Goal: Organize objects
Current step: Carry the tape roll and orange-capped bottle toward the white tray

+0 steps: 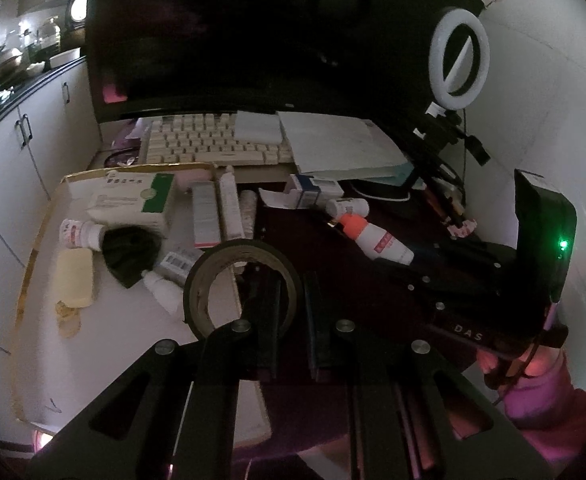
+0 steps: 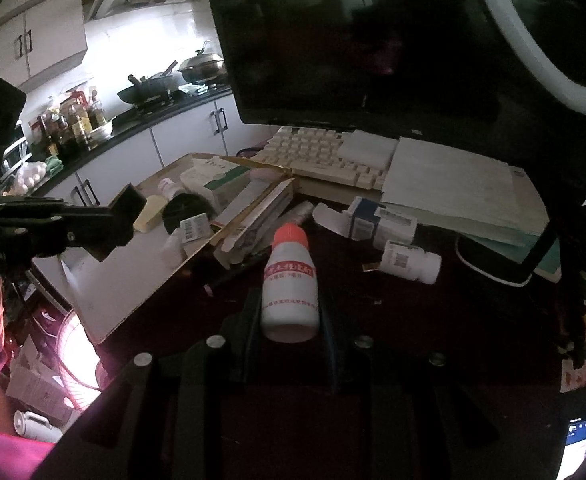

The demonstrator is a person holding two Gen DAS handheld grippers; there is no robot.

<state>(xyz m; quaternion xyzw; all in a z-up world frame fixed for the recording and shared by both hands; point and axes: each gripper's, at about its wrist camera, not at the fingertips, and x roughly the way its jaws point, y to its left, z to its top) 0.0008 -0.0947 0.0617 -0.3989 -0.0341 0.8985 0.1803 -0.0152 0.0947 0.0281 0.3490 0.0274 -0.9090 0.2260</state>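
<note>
My left gripper (image 1: pixel 291 284) is shut on the wall of a brown tape roll (image 1: pixel 213 280), held upright over the right edge of a white gold-rimmed tray (image 1: pixel 33 240). In the tray lie a green-and-white medicine box (image 1: pixel 133 200), long narrow boxes (image 1: pixel 217 212), a small white bottle (image 1: pixel 79 234) and a black cloth (image 1: pixel 131 254). My right gripper (image 2: pixel 289 296) is shut on a white bottle with an orange cap (image 2: pixel 291 280), cap pointing away, above the dark red table. In the left wrist view that bottle (image 1: pixel 381 240) shows at the right, ahead of the right gripper (image 1: pixel 397 268).
Behind the tray stand a cream keyboard (image 1: pixel 205 144), a dark monitor (image 1: pixel 233 40), stacked papers (image 1: pixel 333 140) and a ring light (image 1: pixel 459 56). A blue-and-white box (image 2: pixel 381 220) and a small white bottle (image 2: pixel 411 260) lie on the table. Kitchen cabinets (image 2: pixel 189 132) are to the left.
</note>
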